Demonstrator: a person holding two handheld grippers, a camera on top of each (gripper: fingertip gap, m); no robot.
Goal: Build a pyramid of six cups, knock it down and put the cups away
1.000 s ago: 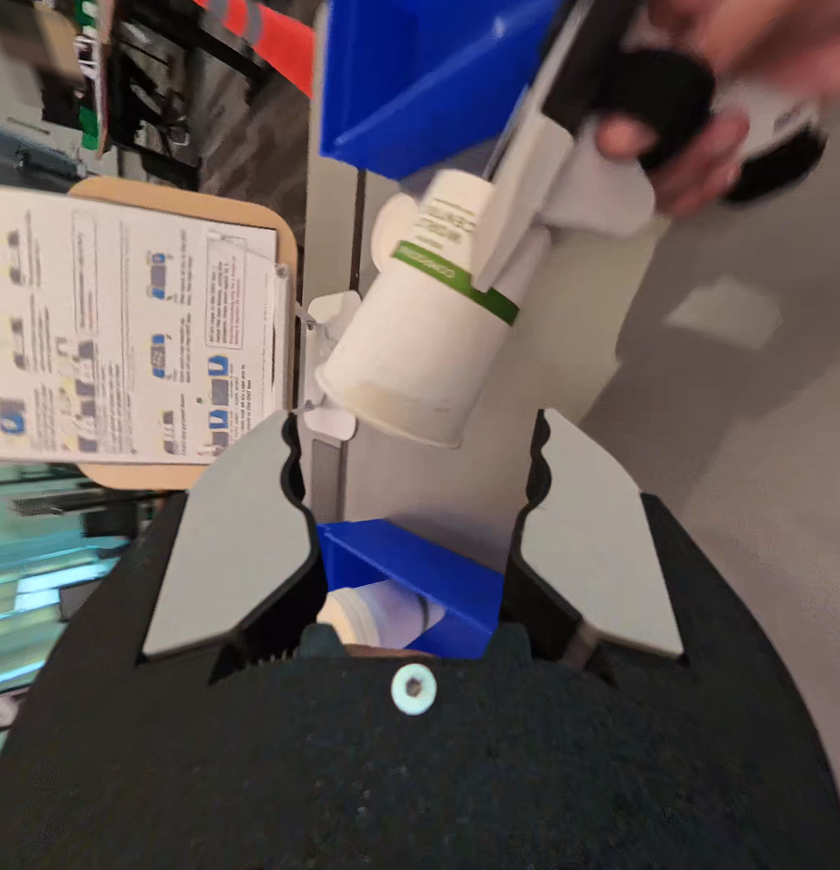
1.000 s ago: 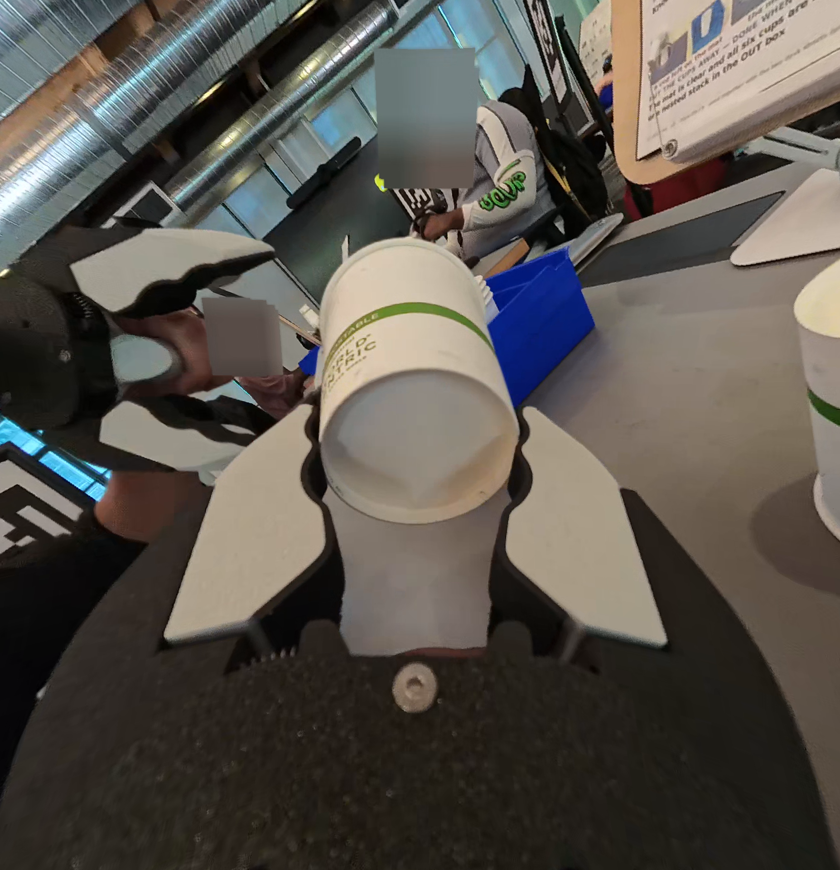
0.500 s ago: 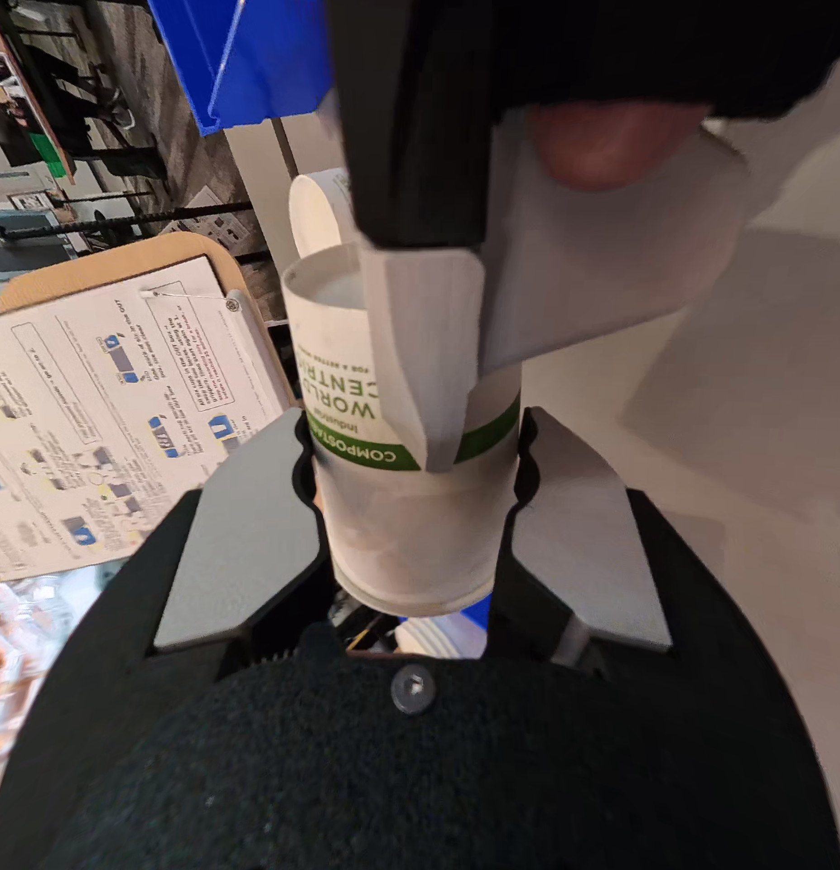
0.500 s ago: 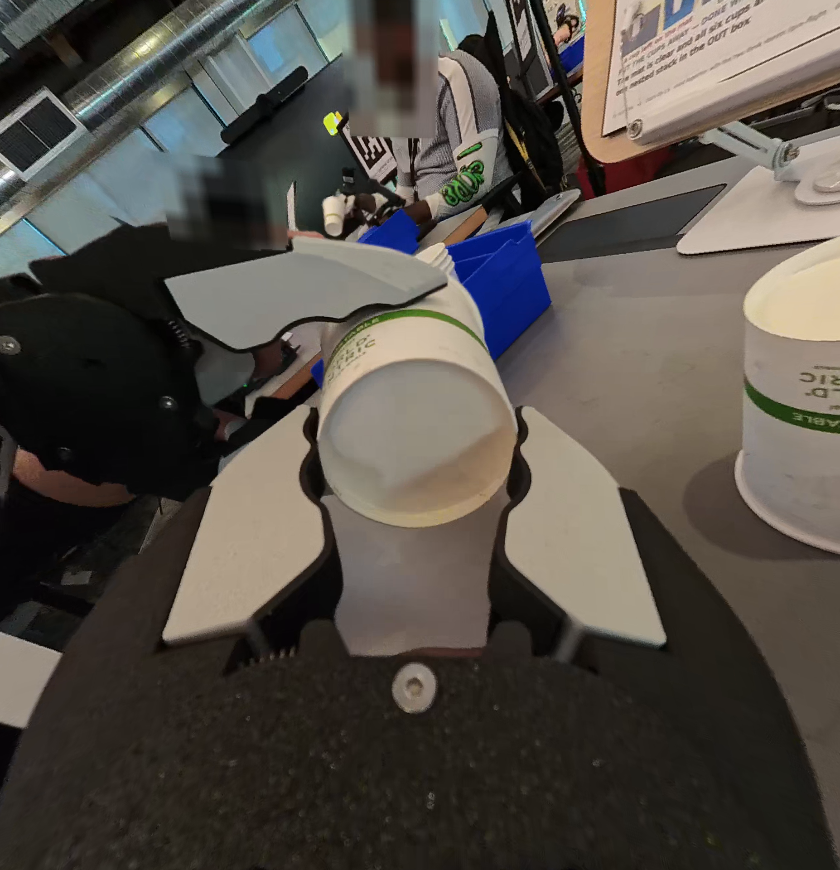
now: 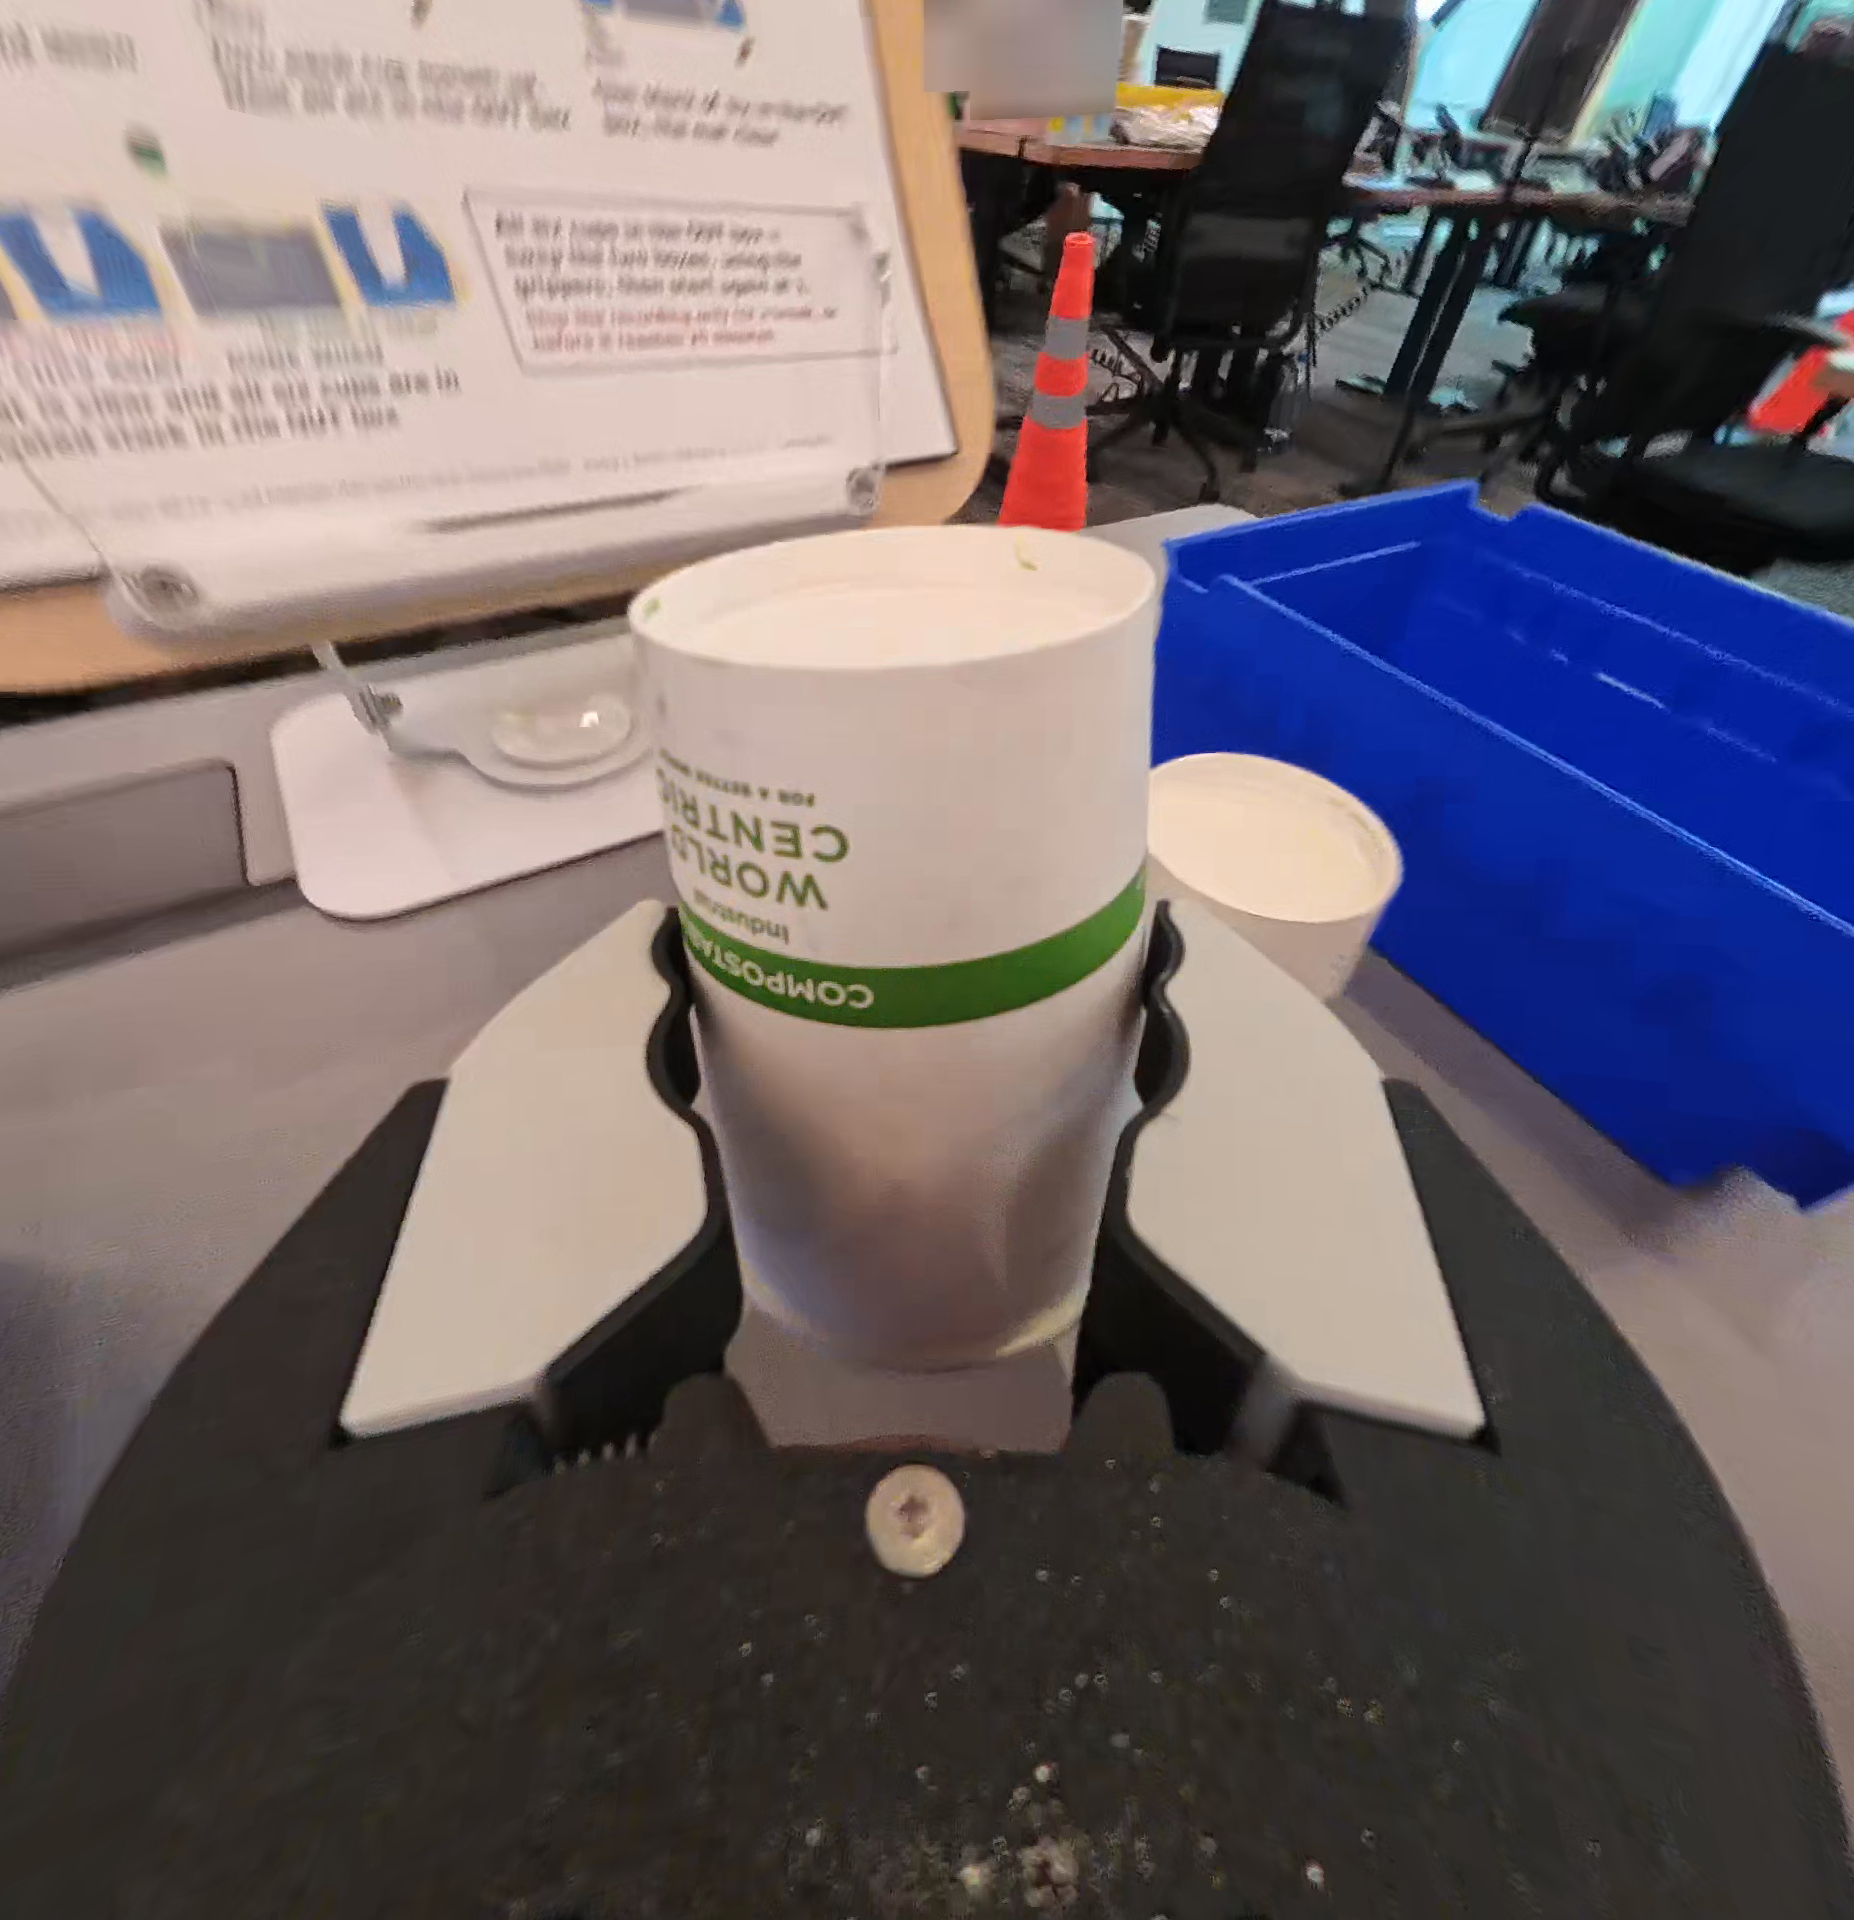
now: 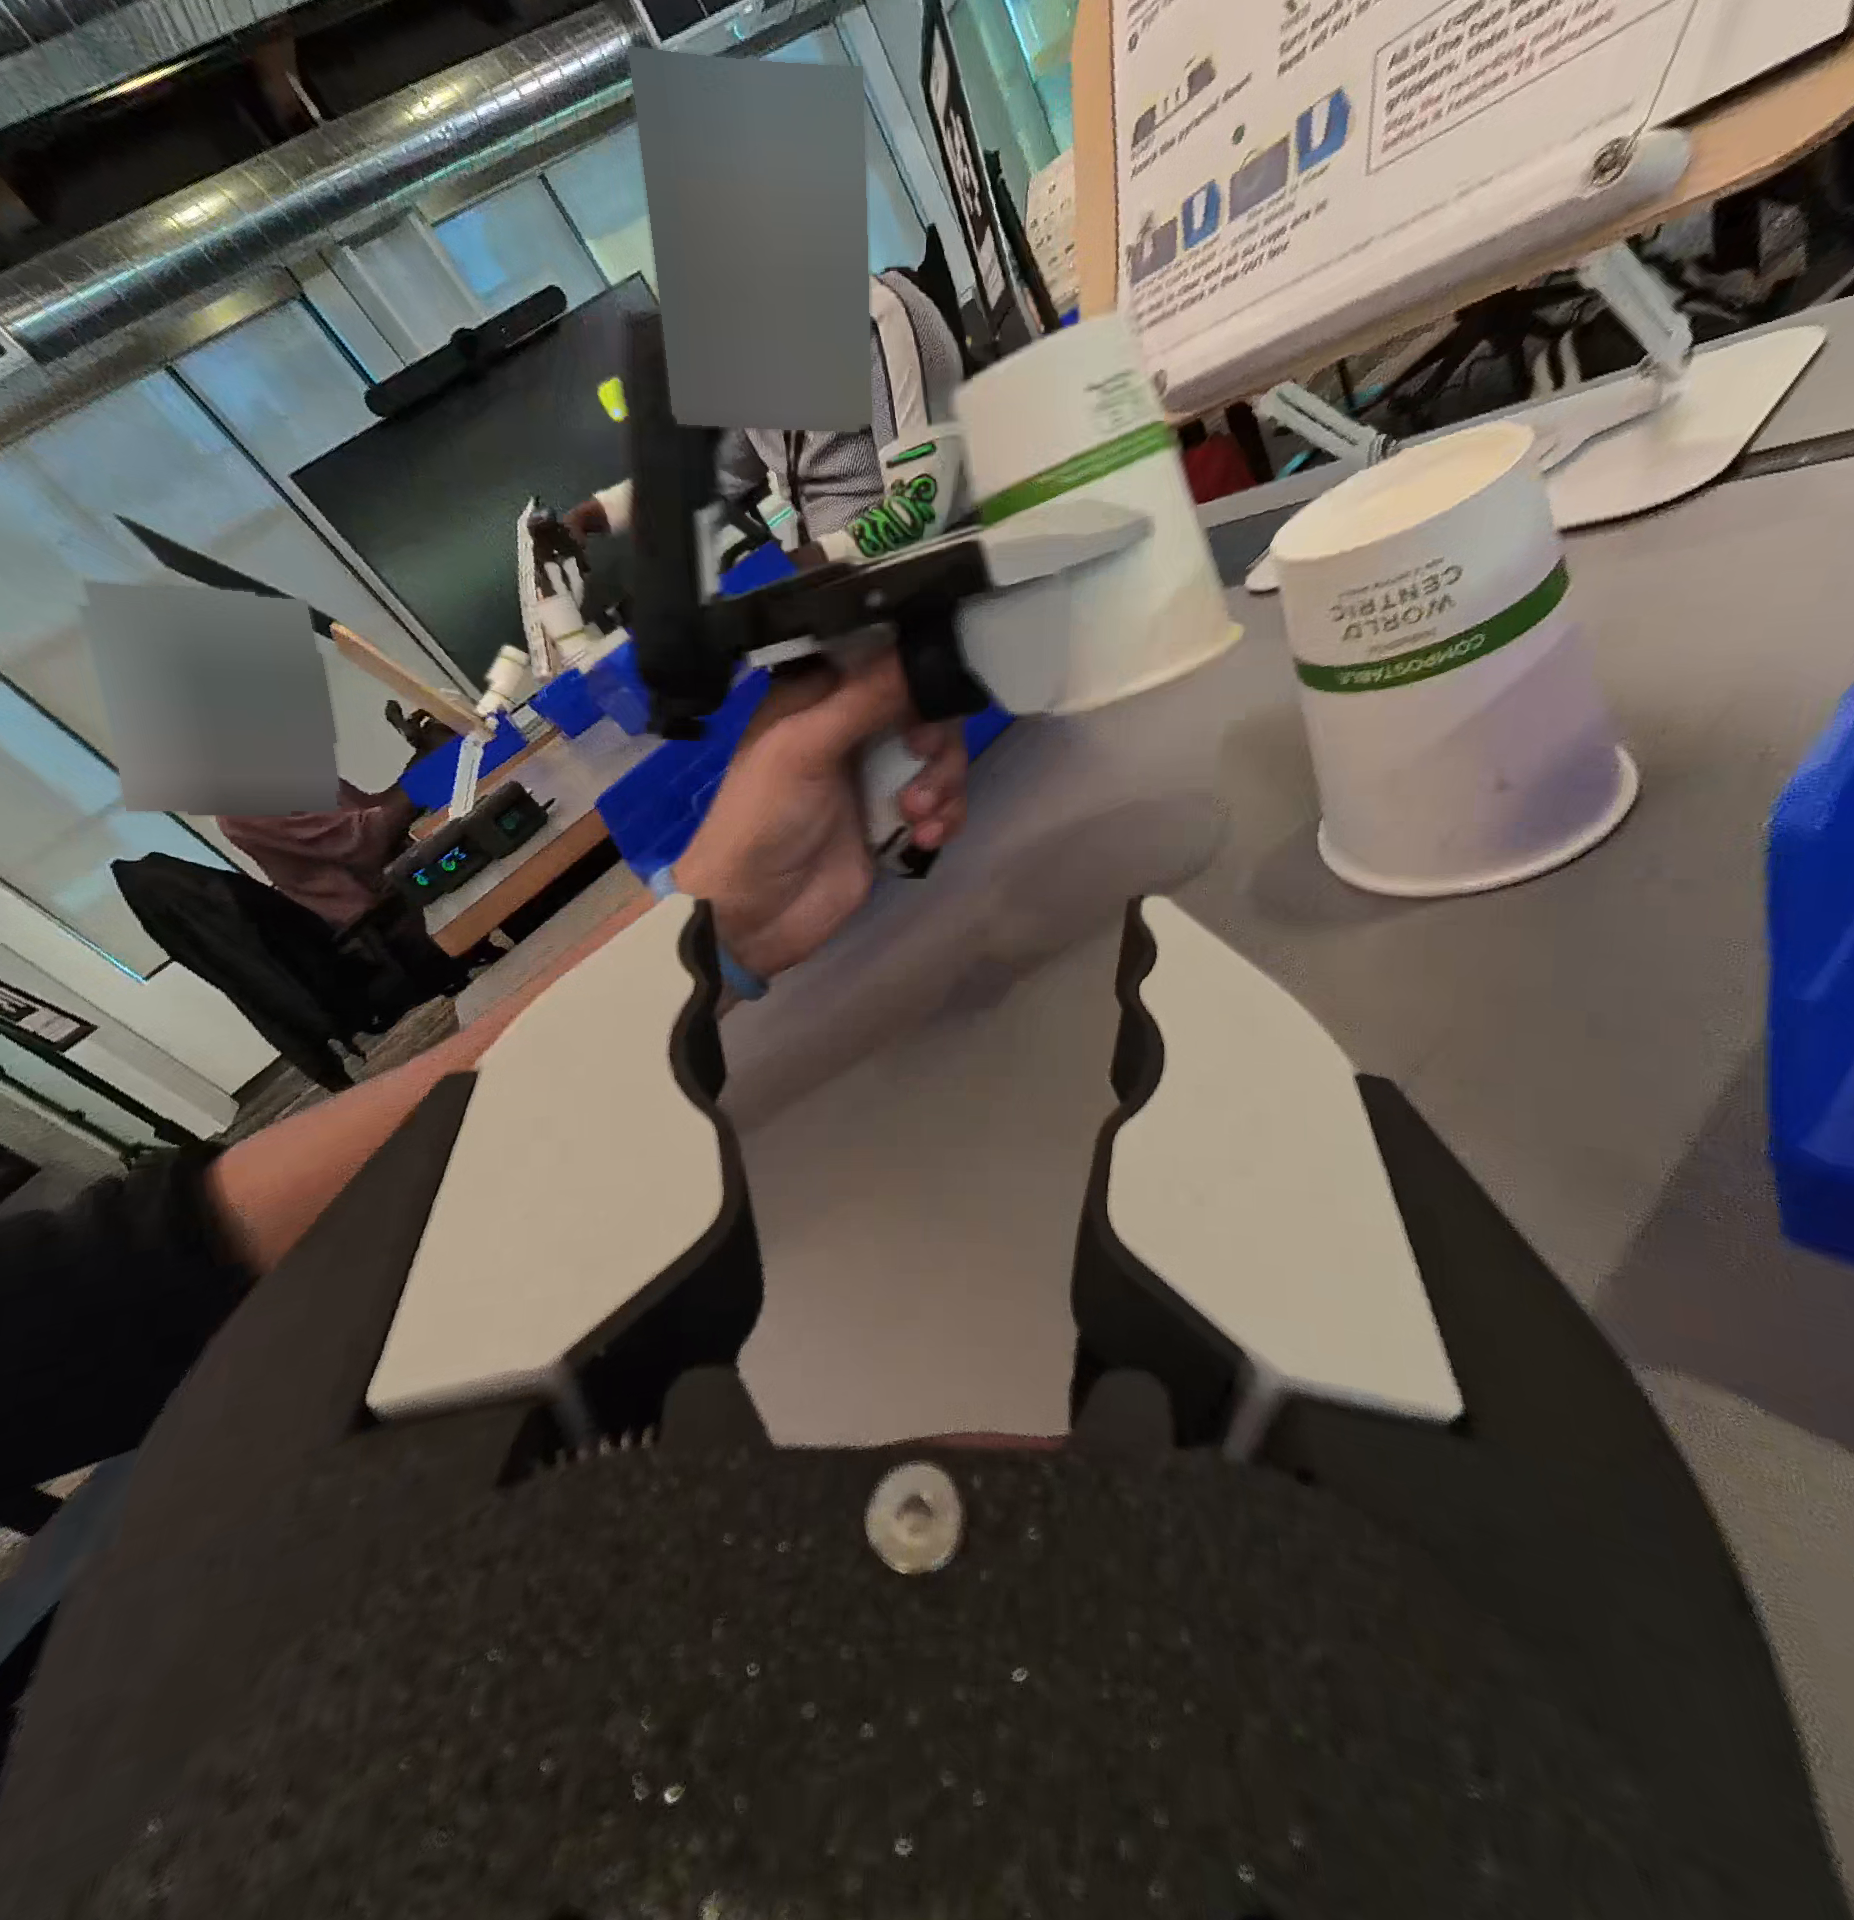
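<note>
Two cups in play on the grey table (image 6: 1422, 1091). Left gripper (image 5: 907, 961) has its jaws closed against the sides of one white cup with a green band (image 5: 902, 831), held upside down, base uppermost and wide rim toward the gripper body, the band sitting at about fingertip level. From the right wrist view the same gripper (image 6: 1058, 582) shows side-on and blurred, the cup (image 6: 1084, 520) carried clear above the tabletop and tipped slightly, rim lower right. Hand (image 6: 809, 800) wraps the grip from below, fingers curled round the handle, bare forearm running back toward the lower left with a dark sleeve at its end. Second cup (image 6: 1442, 665) stands upside down on the table just beyond and right of the carried one, not touching it; in the left wrist view it (image 5: 1271, 862) peeks out behind the held cup, close to the blue bin (image 5: 1525, 821). Right gripper (image 6: 918, 971) hangs low over the table, jaws spread wide with nothing between them, aimed toward the left hand. Instruction board (image 5: 435, 260) on its white stand at the back of the table. Orange cone (image 5: 1053, 395) on the floor beyond.
</note>
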